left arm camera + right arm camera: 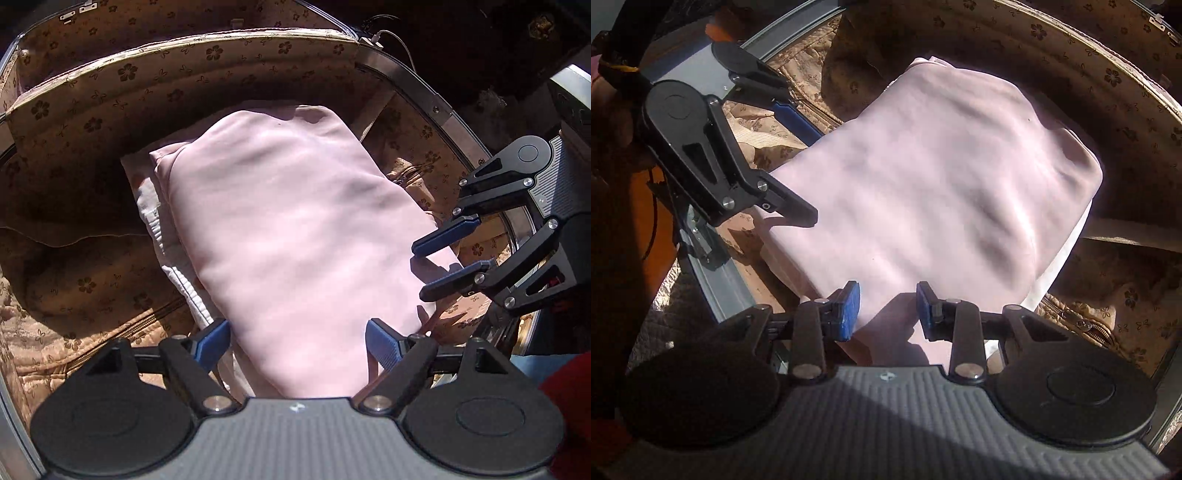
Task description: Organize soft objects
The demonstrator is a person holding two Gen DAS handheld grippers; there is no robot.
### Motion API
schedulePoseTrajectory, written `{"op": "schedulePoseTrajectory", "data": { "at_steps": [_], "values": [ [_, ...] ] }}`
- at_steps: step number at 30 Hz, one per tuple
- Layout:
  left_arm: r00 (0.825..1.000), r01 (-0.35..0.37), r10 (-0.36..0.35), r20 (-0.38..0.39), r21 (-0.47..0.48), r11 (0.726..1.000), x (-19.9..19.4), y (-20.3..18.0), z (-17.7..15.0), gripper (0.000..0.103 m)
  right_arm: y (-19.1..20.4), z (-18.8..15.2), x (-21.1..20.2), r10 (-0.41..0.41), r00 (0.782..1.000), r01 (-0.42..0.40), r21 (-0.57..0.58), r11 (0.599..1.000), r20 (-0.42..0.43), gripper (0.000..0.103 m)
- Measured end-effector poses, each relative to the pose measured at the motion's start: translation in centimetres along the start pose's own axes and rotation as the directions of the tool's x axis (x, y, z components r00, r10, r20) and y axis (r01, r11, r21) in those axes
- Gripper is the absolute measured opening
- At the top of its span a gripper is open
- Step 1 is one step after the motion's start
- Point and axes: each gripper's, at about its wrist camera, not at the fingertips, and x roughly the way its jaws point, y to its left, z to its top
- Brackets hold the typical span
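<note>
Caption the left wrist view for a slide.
Folded pink garment lying in an open floral-lined suitcase, left gripper open over its near edge, right gripper open beside it.

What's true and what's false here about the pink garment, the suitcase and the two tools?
1. The folded pink garment lies inside the open suitcase. True.
2. The suitcase lining is plain grey. False: it is tan with a flower print.
3. A white fabric shows under the garment's edge. True.
4. The left tool is clamped shut. False: its jaws stand wide apart.
5. The right tool is over the garment's near edge. True.
</note>
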Motion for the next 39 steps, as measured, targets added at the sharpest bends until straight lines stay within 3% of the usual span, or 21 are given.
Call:
{"op": "schedulePoseTrajectory", "data": {
  "at_steps": [3, 8, 13, 19, 21, 29, 34, 39],
  "values": [
    [0.999, -0.026, 0.026, -0.021, 0.017, 1.000, 0.0, -0.7, -0.5, 0.084, 0.0, -0.4, -0.2, -0.031, 0.999, 0.032, 0.019, 0.999, -0.026, 0.039],
    [0.992, -0.071, 0.071, -0.102, 0.003, 0.997, 2.8, -0.5, -1.3, 0.082, 0.3, -1.6, 3.3, -0.085, 0.991, 0.089, 0.034, 0.995, -0.102, 0.039],
    [0.992, -0.101, 0.099, -0.076, -0.027, 0.994, 1.1, -0.8, -1.0, 0.083, 0.9, -1.1, 2.8, -0.105, 0.986, 0.111, 0.040, 0.993, -0.128, 0.042],
    [0.986, -0.165, 0.165, -0.011, -0.123, 0.979, -3.5, -1.1, 0.8, 0.091, 0.4, 1.1, -2.0, -0.148, 0.989, 0.148, 0.160, 0.976, -0.014, 0.065],
    [0.979, -0.201, 0.204, 0.000, -0.169, 0.965, -4.5, -1.1, 1.9, 0.091, -0.3, 2.5, -3.1, -0.181, 0.983, 0.171, 0.220, 0.960, 0.023, 0.075],
    [0.916, -0.390, 0.400, -0.044, -0.339, 0.856, -4.8, -0.6, 6.4, 0.093, -3.7, 6.2, -4.6, -0.311, 0.950, 0.270, 0.442, 0.855, 0.021, 0.078],
    [0.907, -0.401, 0.417, -0.055, -0.413, 0.818, -4.8, 0.0, 7.9, 0.093, -4.8, 7.1, -4.3, -0.354, 0.935, 0.322, 0.511, 0.797, -0.037, 0.079],
    [0.899, -0.416, 0.433, -0.066, -0.441, 0.796, -4.9, -0.1, 8.9, 0.093, -5.2, 7.1, -4.6, -0.360, 0.932, 0.324, 0.560, 0.763, -0.048, 0.079]
  ]
}}
